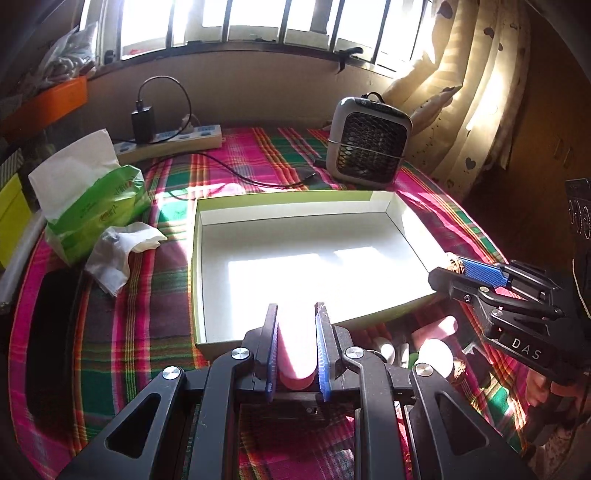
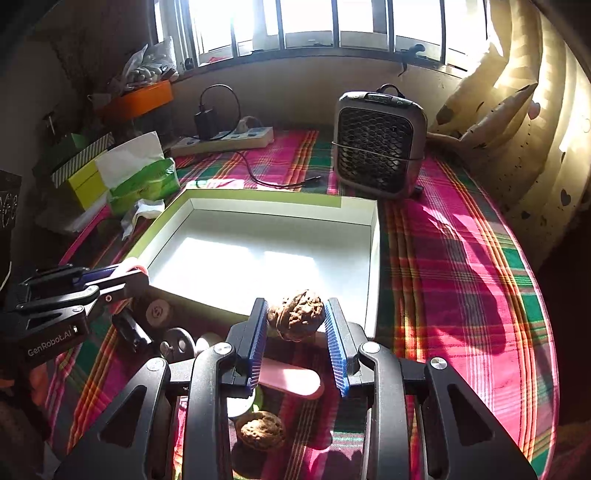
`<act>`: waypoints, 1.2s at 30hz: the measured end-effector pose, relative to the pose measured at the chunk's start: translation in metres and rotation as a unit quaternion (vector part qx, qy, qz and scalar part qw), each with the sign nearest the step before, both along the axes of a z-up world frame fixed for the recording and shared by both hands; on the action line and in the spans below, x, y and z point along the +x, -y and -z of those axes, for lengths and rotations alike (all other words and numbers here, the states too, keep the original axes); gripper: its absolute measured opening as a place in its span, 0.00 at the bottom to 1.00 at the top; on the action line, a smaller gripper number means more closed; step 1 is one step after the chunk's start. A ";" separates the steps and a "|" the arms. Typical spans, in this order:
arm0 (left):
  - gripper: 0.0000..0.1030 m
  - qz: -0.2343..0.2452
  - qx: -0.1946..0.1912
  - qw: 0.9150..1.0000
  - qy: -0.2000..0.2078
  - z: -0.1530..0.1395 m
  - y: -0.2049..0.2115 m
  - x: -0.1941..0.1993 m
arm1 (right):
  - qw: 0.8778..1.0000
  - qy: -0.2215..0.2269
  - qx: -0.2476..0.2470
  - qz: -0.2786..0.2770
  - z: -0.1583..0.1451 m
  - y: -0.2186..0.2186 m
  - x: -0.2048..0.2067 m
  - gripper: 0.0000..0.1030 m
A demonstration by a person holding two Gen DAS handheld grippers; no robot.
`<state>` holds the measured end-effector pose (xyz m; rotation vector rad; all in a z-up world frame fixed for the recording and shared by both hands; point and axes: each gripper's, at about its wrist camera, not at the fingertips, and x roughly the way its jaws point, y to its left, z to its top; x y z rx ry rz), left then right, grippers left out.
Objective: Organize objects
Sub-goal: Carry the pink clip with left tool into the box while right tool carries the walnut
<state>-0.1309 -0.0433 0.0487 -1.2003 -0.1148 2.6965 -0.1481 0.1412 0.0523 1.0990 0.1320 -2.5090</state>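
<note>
Two grippers are at work, each closed on one thing: the left gripper (image 1: 295,321) pinches a flat pink stick (image 1: 295,354) between its blue pads, held over the near rim of the shallow white box (image 1: 207,218), and the right gripper (image 2: 295,325) clamps a walnut (image 2: 296,318) just above the box's near edge. A second walnut (image 2: 261,430) lies on the cloth below the right gripper, and a second pink stick (image 2: 291,380) rests flat beside it. A small huddle of other pieces sits in front of the box: a wooden disc (image 2: 159,313), a grey ring-shaped part (image 2: 177,341) and a pale rounded piece (image 2: 207,341) (shadow and the gripper frames hide most of them, so an exact count cannot be given). The box's interior shows two bright patches of sunlight. Everything sits on a pink, green and red plaid cloth (image 2: 461,266). Behind the box stand one small grey fan (image 2: 378,146), one power strip (image 2: 225,140) with a black charger (image 2: 205,120) plugged in, and one green tissue pack (image 1: 96,210) with a crumpled tissue (image 1: 118,251) beside it. A barred window (image 2: 314,26) and a heart-print curtain (image 2: 535,110) close off the back.
</note>
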 end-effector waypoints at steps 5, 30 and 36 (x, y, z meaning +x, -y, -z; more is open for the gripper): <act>0.15 -0.006 0.000 1.000 0.005 0.001 0.003 -0.020 | 1.000 0.005 0.001 0.004 0.002 0.004 -0.022 0.31; 0.15 -0.024 -0.019 0.998 0.046 0.034 0.013 -0.091 | 0.998 0.035 0.048 0.019 0.030 0.012 -0.100 0.31; 0.15 -0.024 -0.022 0.998 0.046 0.034 0.012 -0.094 | 0.998 0.037 0.052 0.016 0.033 0.018 -0.104 0.31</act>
